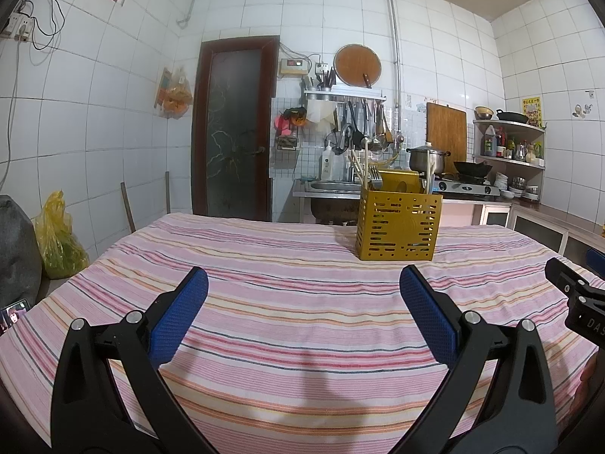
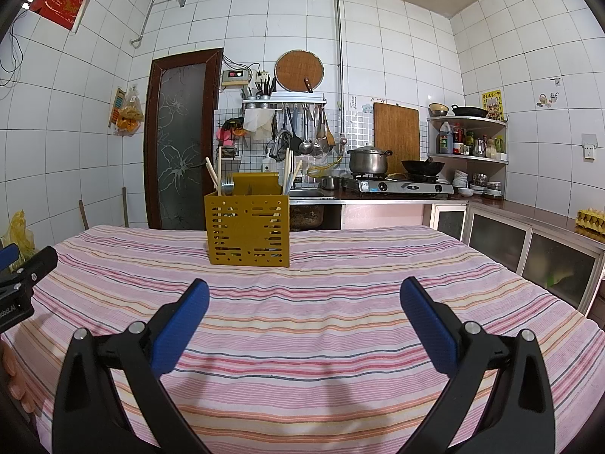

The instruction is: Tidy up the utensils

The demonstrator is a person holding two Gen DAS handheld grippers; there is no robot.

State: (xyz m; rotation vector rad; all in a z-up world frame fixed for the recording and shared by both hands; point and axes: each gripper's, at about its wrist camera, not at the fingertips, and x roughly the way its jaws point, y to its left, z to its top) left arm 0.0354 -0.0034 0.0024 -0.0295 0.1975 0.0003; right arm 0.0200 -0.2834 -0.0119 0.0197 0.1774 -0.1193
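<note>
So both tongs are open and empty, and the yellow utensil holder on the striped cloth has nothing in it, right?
Not quite. The yellow utensil holder is not empty: chopsticks and a fork stick out of it, as the right wrist view shows. The left tongs and right tongs are open and empty above the striped cloth.

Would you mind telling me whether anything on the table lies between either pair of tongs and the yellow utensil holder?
Nothing visible does. Only bare striped tablecloth lies between the open right tongs, the open left tongs and the yellow utensil holder.
</note>
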